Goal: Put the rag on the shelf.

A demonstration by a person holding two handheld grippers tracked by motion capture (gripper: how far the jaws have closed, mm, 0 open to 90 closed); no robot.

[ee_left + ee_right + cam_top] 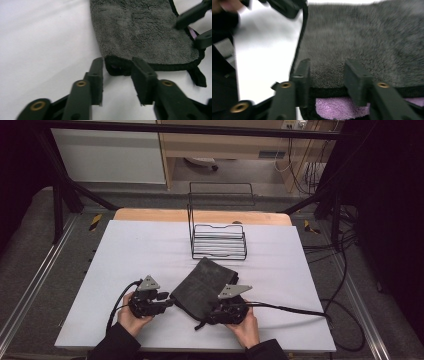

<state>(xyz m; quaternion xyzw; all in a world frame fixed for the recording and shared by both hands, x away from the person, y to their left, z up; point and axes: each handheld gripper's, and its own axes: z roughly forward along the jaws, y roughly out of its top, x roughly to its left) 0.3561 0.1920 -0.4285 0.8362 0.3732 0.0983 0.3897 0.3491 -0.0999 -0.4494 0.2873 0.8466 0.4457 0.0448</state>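
Observation:
A dark grey towel (pixel 202 287) with a black hem lies folded on the white table cover (pixel 125 260), near the front edge. My left gripper (pixel 170 302) is at its left corner; in the left gripper view the jaws stand apart, and the hemmed corner (pixel 117 67) lies between the fingertips (pixel 96 72) without being pressed. My right gripper (pixel 211 314) is at the towel's near edge. In the right gripper view its jaws straddle the grey pile (pixel 327 72), apart, with a purple underside (pixel 332 106) showing below the hem.
A black wire rack (pixel 218 240) stands at the middle back of the table, just beyond the towel. Cables trail from both grippers, the right one running off toward the table's right edge (pixel 300 310). A person's hands hold both grippers at the front edge.

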